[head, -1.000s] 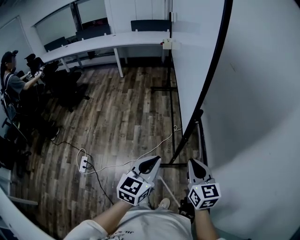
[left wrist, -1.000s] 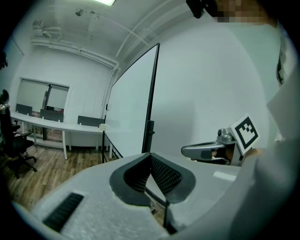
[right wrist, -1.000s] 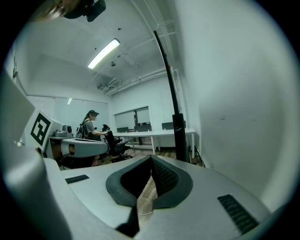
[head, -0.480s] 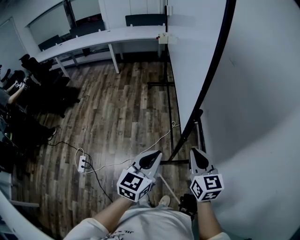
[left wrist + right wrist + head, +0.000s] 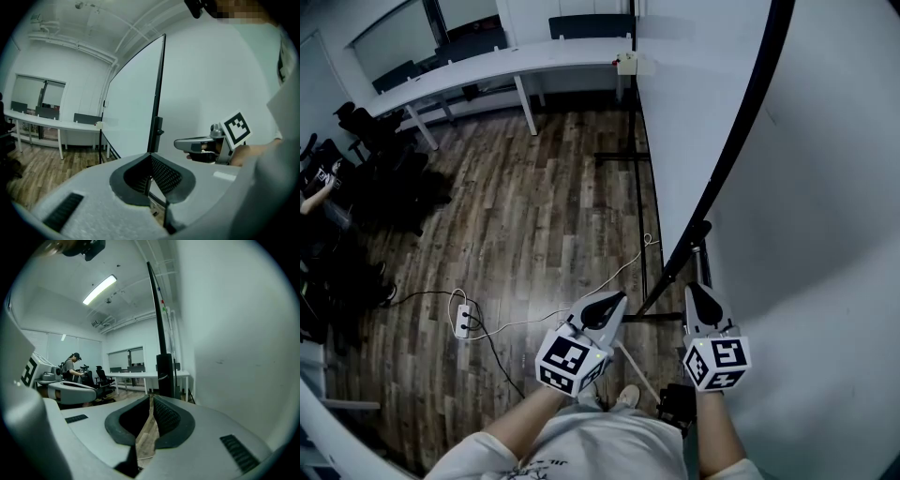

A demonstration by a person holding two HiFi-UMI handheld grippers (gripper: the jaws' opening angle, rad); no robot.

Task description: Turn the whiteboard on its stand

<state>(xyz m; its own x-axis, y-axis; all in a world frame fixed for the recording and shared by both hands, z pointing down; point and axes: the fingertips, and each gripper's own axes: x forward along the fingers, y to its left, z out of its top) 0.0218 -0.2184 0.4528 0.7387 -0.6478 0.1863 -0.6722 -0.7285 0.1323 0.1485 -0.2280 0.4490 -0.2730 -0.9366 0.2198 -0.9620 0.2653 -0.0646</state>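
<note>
The fingers (image 5: 164,176) of the left gripper (image 5: 614,300) were clenched tip to tip with nothing between them. The right gripper (image 5: 694,291) matched it, its pads pressed together and empty. Both grippers hung side by side at 6 o'clock in the head view, close to the person's body and touching nothing.

The whiteboard (image 5: 694,112) stood upright on its stand (image 5: 642,244), almost edge-on to the person. Its black frame ran from 1 o'clock down toward the centre of the head view, and its white face spread off to 12 o'clock. The lower corner of the frame, with a dark clamp (image 5: 699,231) on the post, sat just beyond the right gripper's tip at 12 o'clock from it, near but apart. The stand's feet rested on the wooden floor (image 5: 534,216).

By my reading, the turn had not been started: this was the approach, with no hand on the board. The next move probably called for setting one or both grippers against the near edge of the frame, or opening one to clasp it. The board could then be swung about its stand slowly, so the feet would not catch on the cable (image 5: 609,281) lying near them.
</note>
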